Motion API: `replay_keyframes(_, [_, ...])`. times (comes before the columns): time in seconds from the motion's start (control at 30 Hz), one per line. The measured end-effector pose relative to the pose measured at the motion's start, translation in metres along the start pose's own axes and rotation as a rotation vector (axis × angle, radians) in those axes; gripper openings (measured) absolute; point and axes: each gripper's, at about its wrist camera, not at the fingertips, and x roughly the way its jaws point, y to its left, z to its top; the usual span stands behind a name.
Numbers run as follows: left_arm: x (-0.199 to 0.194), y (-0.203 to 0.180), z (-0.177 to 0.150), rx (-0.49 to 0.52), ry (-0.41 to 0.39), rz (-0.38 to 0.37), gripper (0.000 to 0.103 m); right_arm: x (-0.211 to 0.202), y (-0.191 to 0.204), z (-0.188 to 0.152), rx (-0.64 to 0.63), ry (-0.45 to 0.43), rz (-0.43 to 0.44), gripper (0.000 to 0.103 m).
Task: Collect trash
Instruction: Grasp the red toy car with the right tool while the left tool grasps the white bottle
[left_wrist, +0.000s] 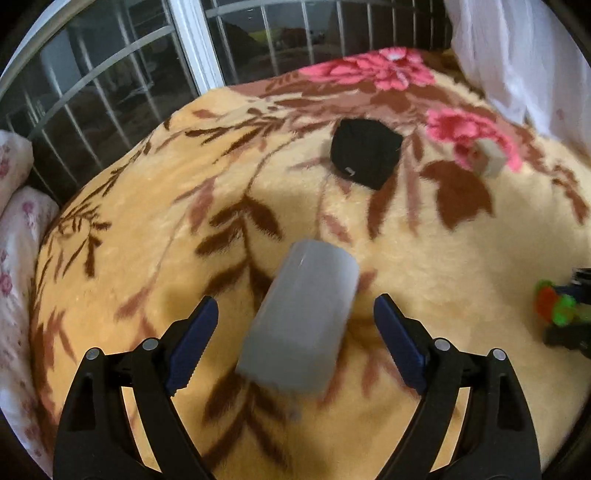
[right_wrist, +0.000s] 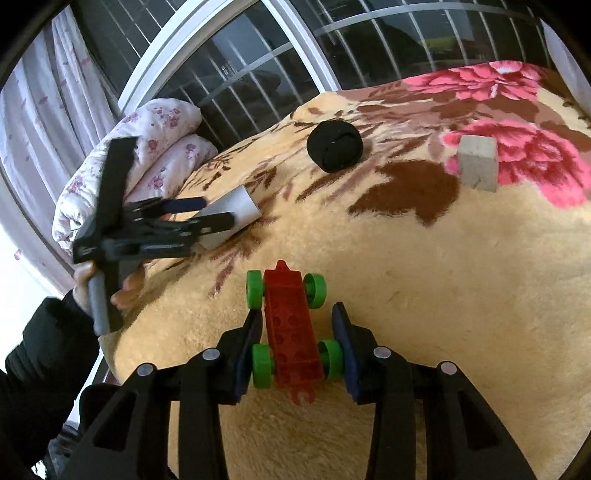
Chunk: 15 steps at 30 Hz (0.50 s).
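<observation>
The right gripper (right_wrist: 297, 345) is clamping a toy car (right_wrist: 291, 328) at six o'clock; the left gripper (right_wrist: 212, 212) is straddling a tube (right_wrist: 236, 208) at nine o'clock.

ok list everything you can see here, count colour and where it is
cardboard tube: one, pale grey-white, lying on the blanket between the left gripper's open fingers, not pinched
toy car: one, red body with four green wheels, on the blanket, between the right gripper's fingers
black bundle: one, black, further back on the blanket
block: one, grey-beige, on a pink flower print
blanket: one, cream with brown leaves and pink flowers, covers the bed
folded quilt: one, white with pink flowers, at the bed's window side
window bars: many, white, behind the bed
curtain: white
left gripper: black, blue pads, open
right gripper: black, closed on the car's wheels
hand: one, dark sleeve, holding the left gripper
</observation>
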Motion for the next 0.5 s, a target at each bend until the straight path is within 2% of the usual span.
replay_keyframes(0.03, [0.010, -0.002, -0.001, -0.005, 0.011, 0.033, 0.067, -0.001, -0.002, 0.000, 0.001, 0.000, 0.000, 0.039])
replay_keyframes(0.07, [0.023, -0.003, -0.004, -0.028, 0.050, 0.031, 0.051, -0.001, -0.002, 0.000, 0.003, -0.001, 0.000, 0.039])
replay_keyframes(0.17, [0.018, -0.002, -0.010, -0.078, 0.007, 0.062, 0.049, -0.002, -0.002, 0.001, 0.009, -0.006, 0.005, 0.039])
replay_keyframes(0.3, [0.000, 0.010, -0.015, -0.203, -0.021, 0.080, 0.048, -0.002, -0.001, 0.002, 0.008, -0.018, -0.001, 0.039])
replay_keyframes(0.4, [-0.025, 0.014, -0.023, -0.304, -0.057, 0.055, 0.048, -0.004, 0.001, 0.001, 0.000, -0.027, -0.009, 0.039])
replay_keyframes(0.5, [-0.054, 0.001, -0.032, -0.327, -0.093, 0.024, 0.048, -0.008, 0.003, -0.003, -0.014, -0.033, -0.019, 0.039])
